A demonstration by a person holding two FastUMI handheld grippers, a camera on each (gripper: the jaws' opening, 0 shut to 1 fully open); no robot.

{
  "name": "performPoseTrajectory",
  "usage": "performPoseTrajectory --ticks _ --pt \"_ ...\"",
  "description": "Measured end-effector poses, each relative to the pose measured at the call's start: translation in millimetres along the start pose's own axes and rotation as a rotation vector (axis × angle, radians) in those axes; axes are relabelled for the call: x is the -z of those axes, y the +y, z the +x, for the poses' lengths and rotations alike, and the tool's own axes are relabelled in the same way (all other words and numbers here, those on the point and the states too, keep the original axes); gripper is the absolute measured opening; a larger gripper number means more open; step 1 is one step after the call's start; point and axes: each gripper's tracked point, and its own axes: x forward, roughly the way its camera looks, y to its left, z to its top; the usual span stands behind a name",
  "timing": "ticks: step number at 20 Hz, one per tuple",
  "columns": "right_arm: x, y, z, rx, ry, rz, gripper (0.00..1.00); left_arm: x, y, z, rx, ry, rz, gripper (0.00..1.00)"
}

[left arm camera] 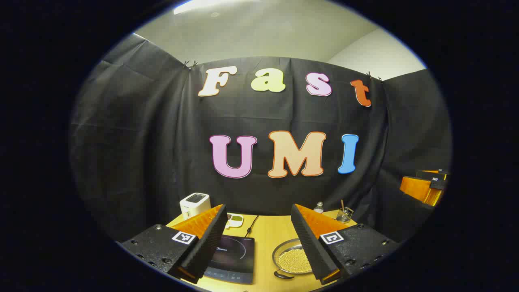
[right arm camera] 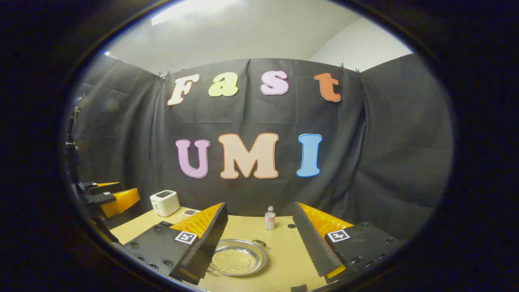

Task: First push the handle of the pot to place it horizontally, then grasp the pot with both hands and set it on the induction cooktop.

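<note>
Pot-pushing has not begun, by the look of it: both your grippers hang above the table with nothing between their fingers.

From the left gripper view, your left gripper has its fingers spread wide apart and empty. Between them, toward 7 o'clock, lies the flat black glass induction cooktop on the pale wooden table. Just beside it at 5 o'clock sits the shallow round silver metal pot, its bottom covered in small golden beads; a dark handle sticks out at its near edge. A white toaster stands at 10 o'clock by the wall, and your other gripper shows far off at 3 o'clock.

From the right gripper view, your right gripper is likewise spread wide and holds nothing. The pot sits at 7 o'clock between the fingers, partly behind the left finger, with a small loop handle at its far rim. A small clear bottle stands beyond it at 12 o'clock.

You are at the opening step, I judge. Next you would need to lower one gripper beside the handle and nudge it sideways until it lies horizontal, keeping the pot from sliding.
</note>
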Motion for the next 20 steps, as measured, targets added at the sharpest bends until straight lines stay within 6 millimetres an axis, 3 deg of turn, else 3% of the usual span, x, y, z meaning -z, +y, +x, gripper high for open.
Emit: performPoseTrajectory --ticks 4,5,6,8,9,10,12,16,19,20 --pt "6.2 -22.5 2.0 -0.005 0.018 0.041 0.95 -0.4 -7.0 -3.2 -0.023 0.0 0.02 0.92" --pt "9.4 -28.0 1.4 -0.007 0.023 0.05 1.0 -0.4 -8.8 -4.5 -0.028 0.002 0.023 0.92" --pt "10.4 -33.3 0.9 -0.009 0.026 0.055 0.95 0.3 -10.8 -6.0 -0.034 0.003 0.028 0.92" --pt "15.0 -43.1 -0.5 -0.012 0.03 0.055 0.95 1.6 -13.0 -8.9 -0.054 0.0 0.039 0.96" --pt "16.1 -47.1 -1.5 -0.014 0.027 0.055 0.95 3.4 -14.2 -10.2 -0.06 0.001 0.041 0.92" --pt "16.3 -49.8 -1.4 -0.016 0.025 0.059 1.0 6.6 -18.9 -12.1 -0.06 0.003 0.037 0.92" --pt "19.1 -53.1 -0.3 -0.022 0.03 0.063 0.95 15.0 -25.5 -16.5 -0.051 0.026 0.027 0.93" --pt "24.4 -60.1 1.2 -0.03 0.044 0.059 0.95 24.6 -29.8 -20.2 -0.057 0.051 0.024 0.96" --pt "38.7 -60.4 3.8 -0.049 0.082 0.058 0.95 26.6 -28.5 -24.5 -0.071 0.061 0.021 0.93" --pt "45.1 -61.3 6.1 -0.053 0.096 0.054 0.95 27.7 -27.8 -25.5 -0.078 0.058 0.019 0.96"
